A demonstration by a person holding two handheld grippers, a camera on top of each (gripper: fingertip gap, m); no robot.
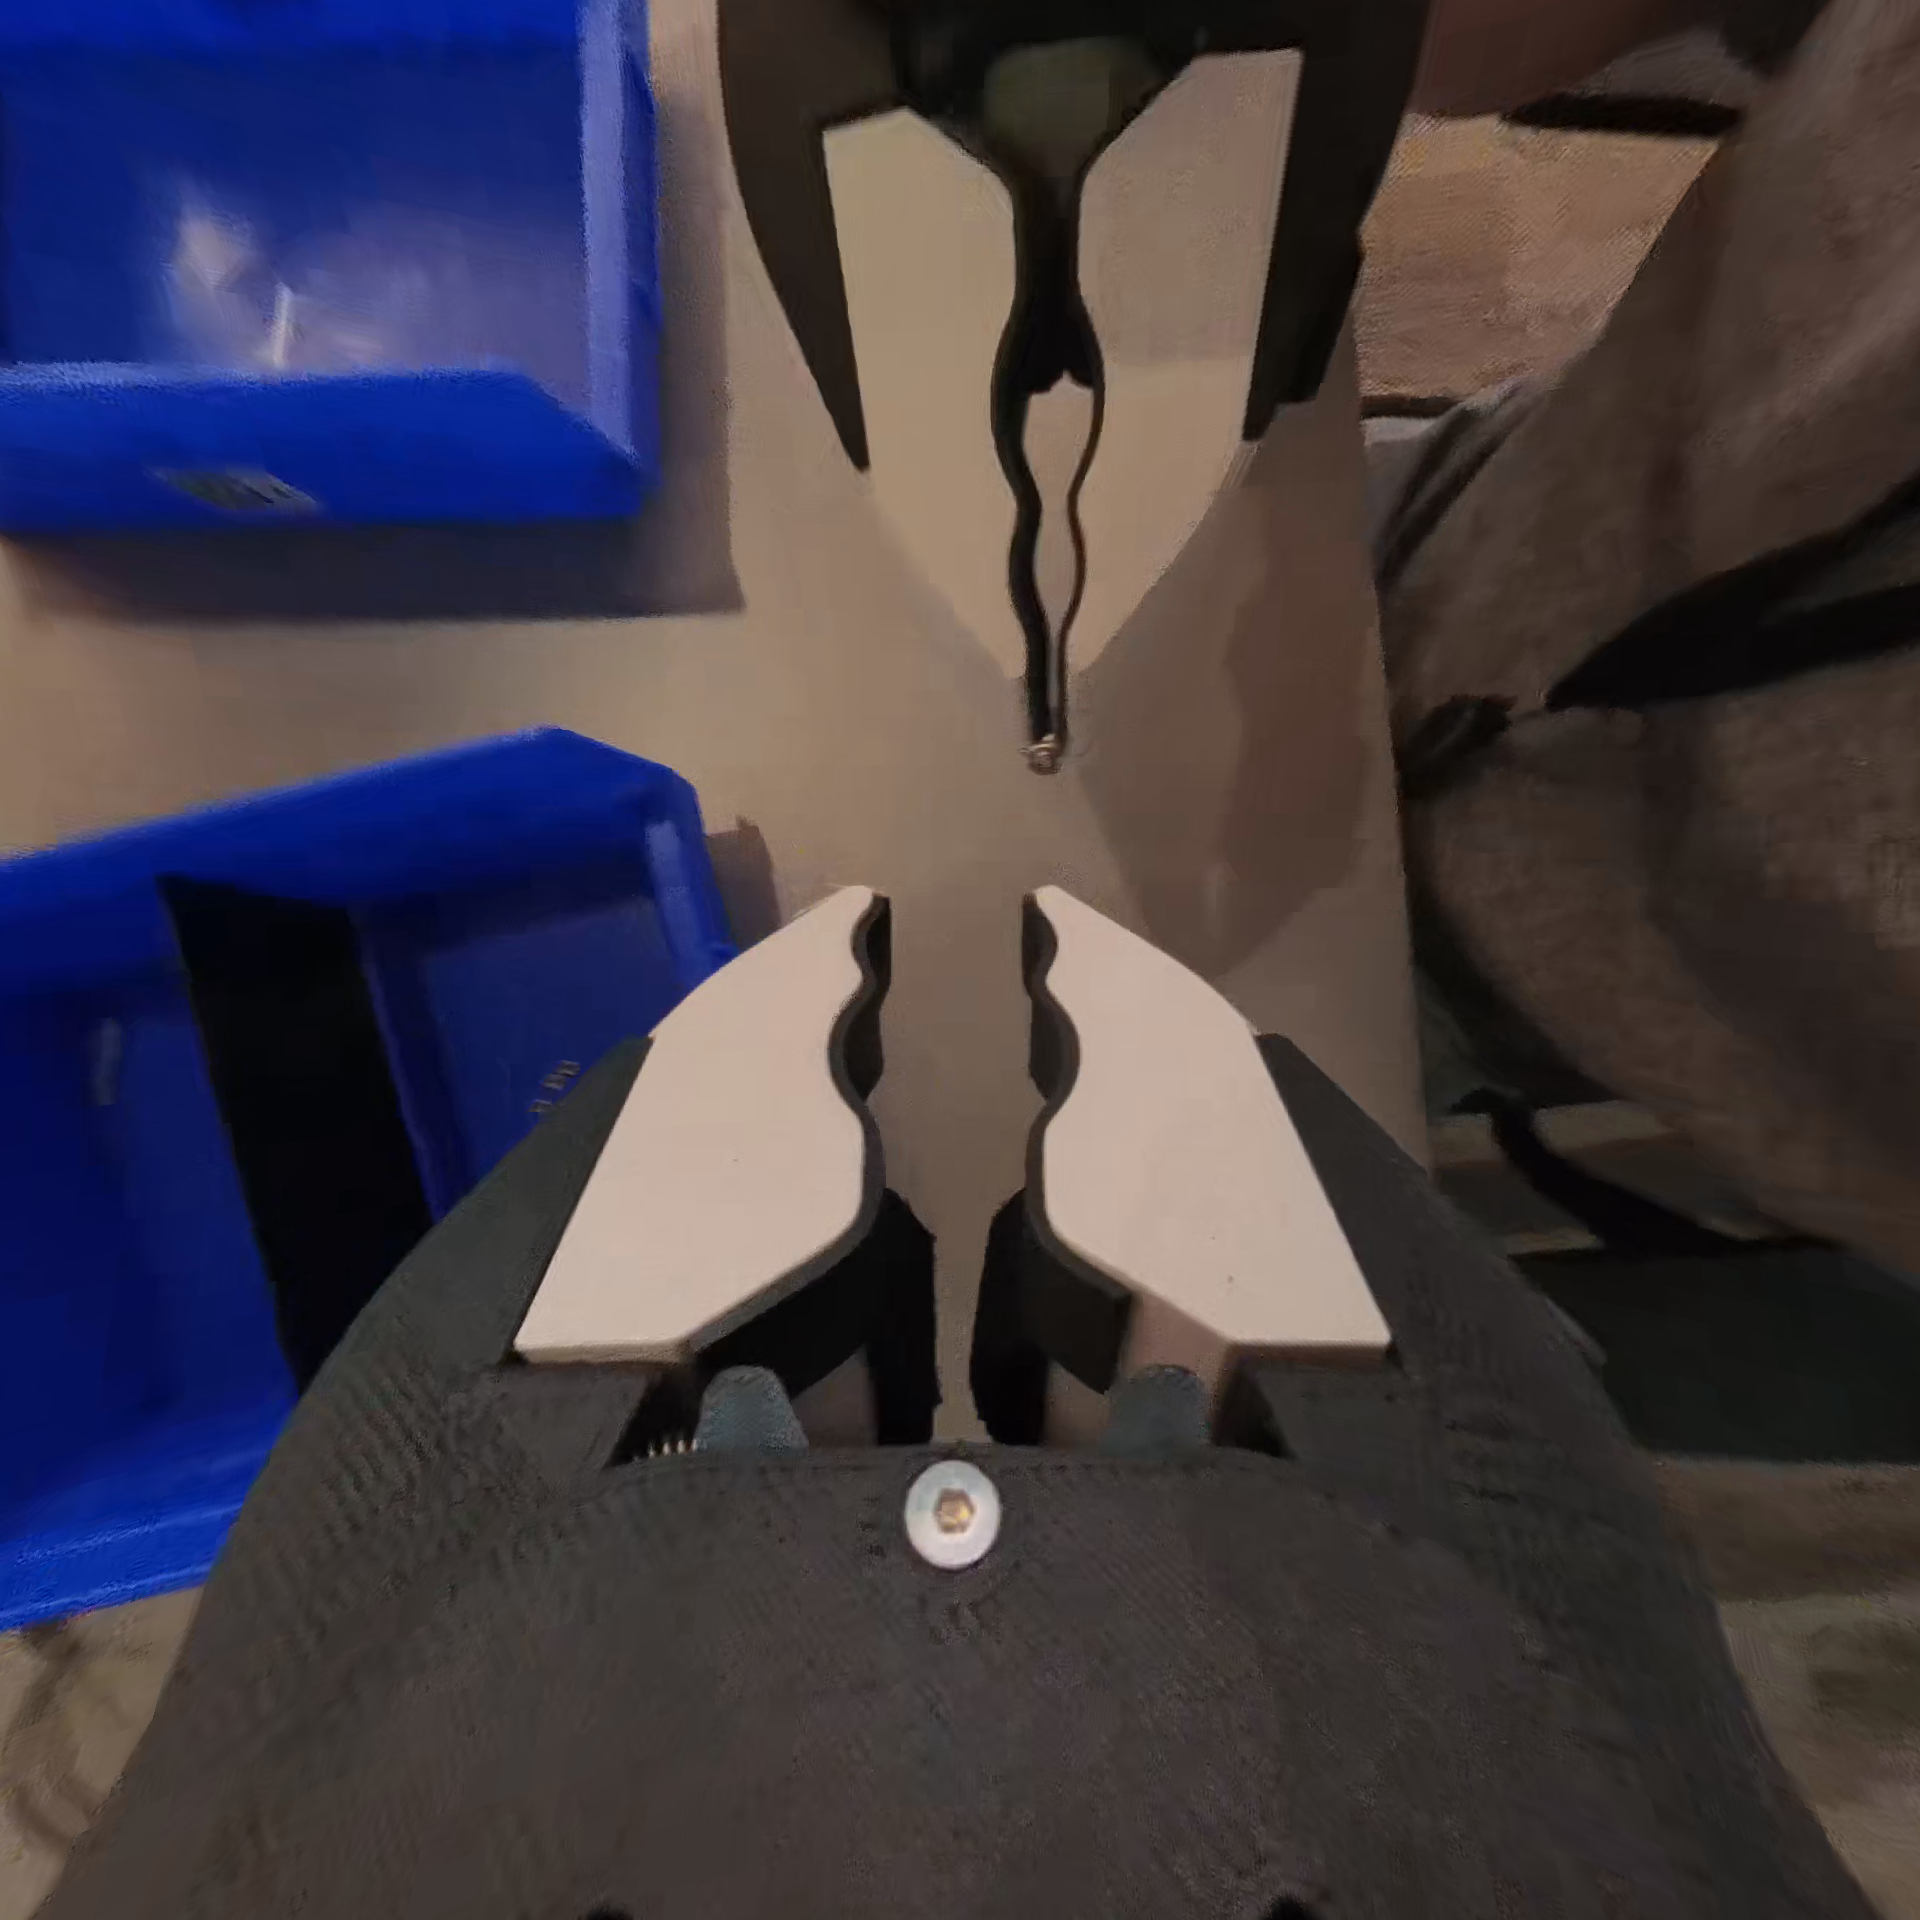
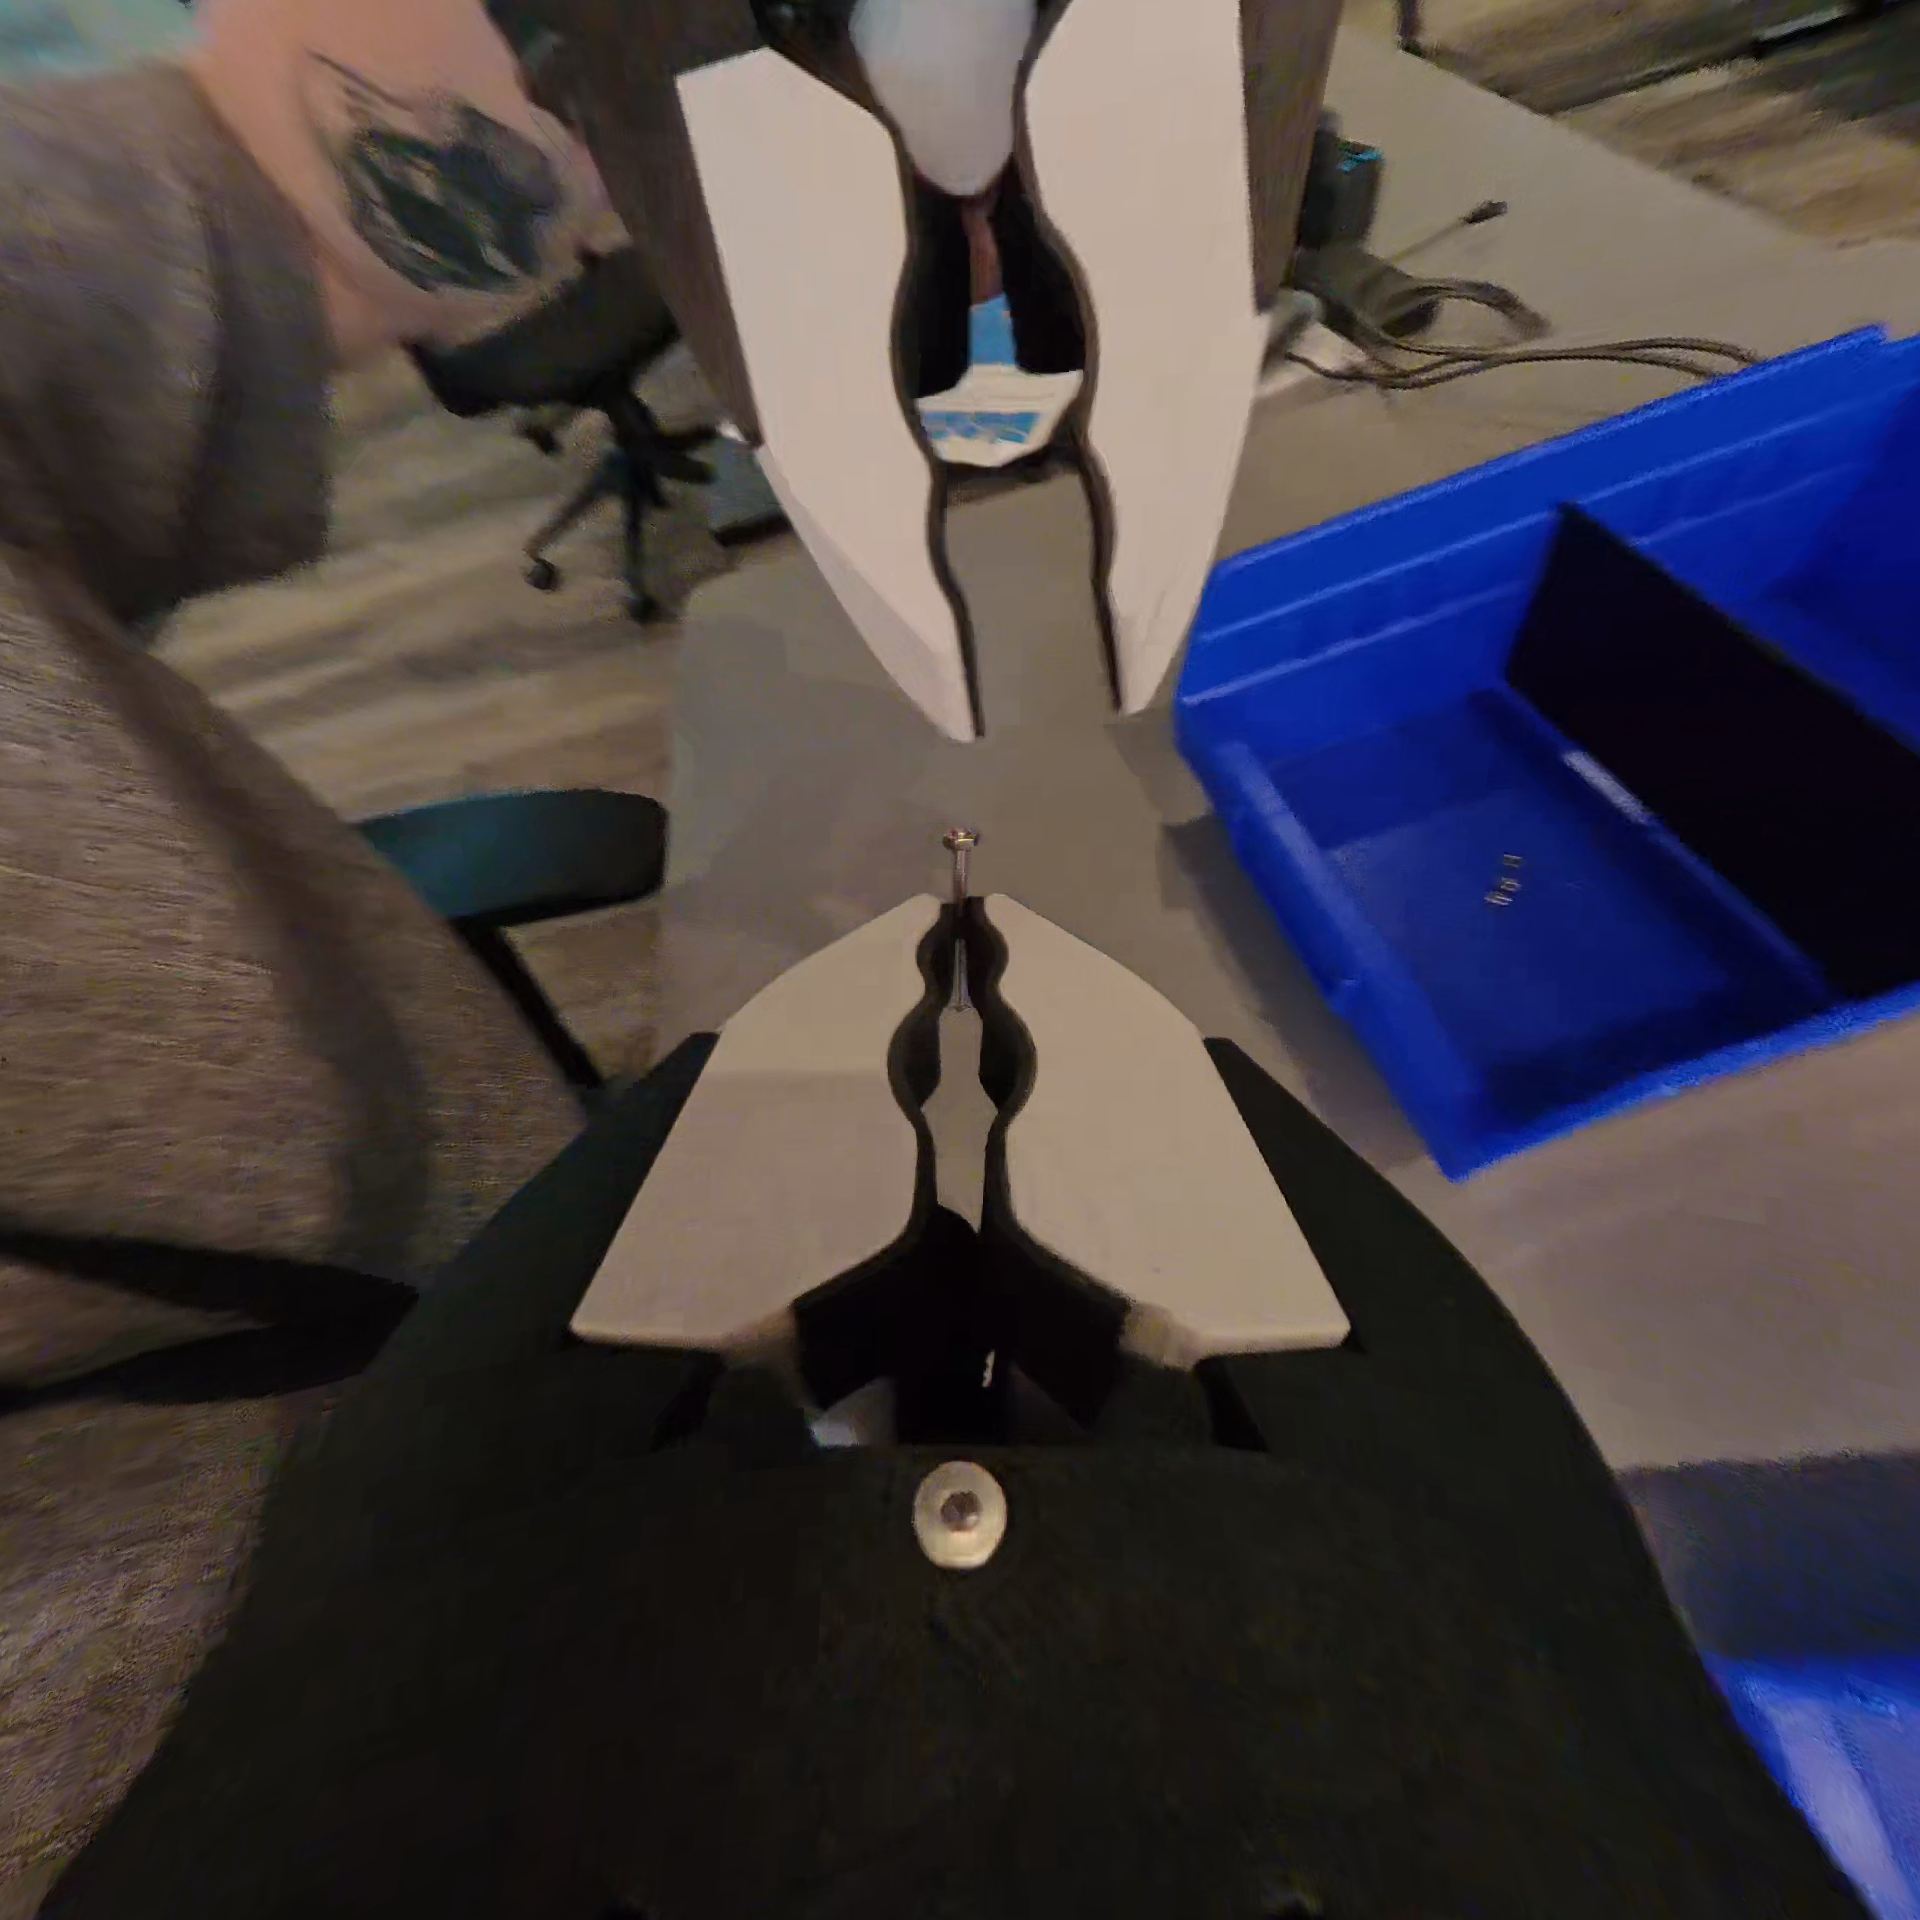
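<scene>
My right gripper [image 2: 961,906] is shut on a small metal screw [image 2: 960,862]; the screw's head sticks out past the fingertips. My left gripper [image 1: 956,904] is open and empty, and faces the right one tip to tip over the grey table [image 1: 883,675]. In the left wrist view the right gripper [image 1: 1044,717] comes down from the top with the screw [image 1: 1042,753] at its tip, a short gap ahead of my left fingers. In the right wrist view the left gripper [image 2: 1047,717] hangs open just beyond the screw head.
Two blue bins stand left of the grippers, one far [image 1: 312,436], one near [image 1: 83,1247] with a black divider. The near bin [image 2: 1351,935] holds a few small metal parts [image 2: 1503,878]. A person's grey sleeve [image 2: 156,935], an office chair [image 2: 603,416] and cables [image 2: 1455,343] lie around. My left and right fingertips are right by each other.
</scene>
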